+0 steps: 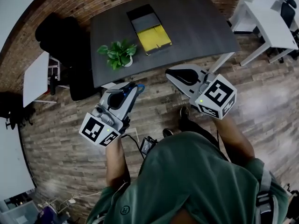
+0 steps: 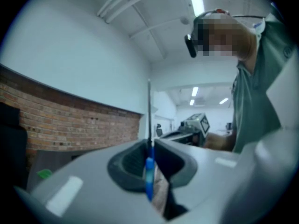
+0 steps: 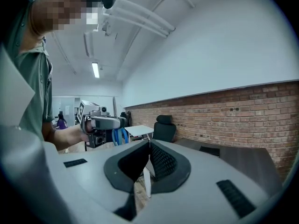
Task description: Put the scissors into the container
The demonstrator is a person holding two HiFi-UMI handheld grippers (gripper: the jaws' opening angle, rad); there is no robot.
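The scissors [image 1: 140, 86] have blue handles and sit in my left gripper [image 1: 135, 85], which is shut on them. In the left gripper view the blue handle [image 2: 149, 171] lies between the jaws and a thin blade stands straight up. The right gripper view shows them too, the scissors [image 3: 117, 135] hanging from the left gripper [image 3: 100, 125]. The container [image 1: 149, 29], a black tray with a yellow part, lies on the dark table [image 1: 196, 22] ahead of both grippers. My right gripper [image 1: 170, 73] is shut with nothing in it, its jaws meeting in its own view [image 3: 149, 146].
A potted green plant [image 1: 117, 53] stands near the table's front edge, left of the container. A black chair [image 1: 60, 36] and a small white table [image 1: 36, 78] are at the left. White desks [image 1: 271, 22] stand at the right. A cable and a small box [image 1: 147, 146] lie on the wooden floor.
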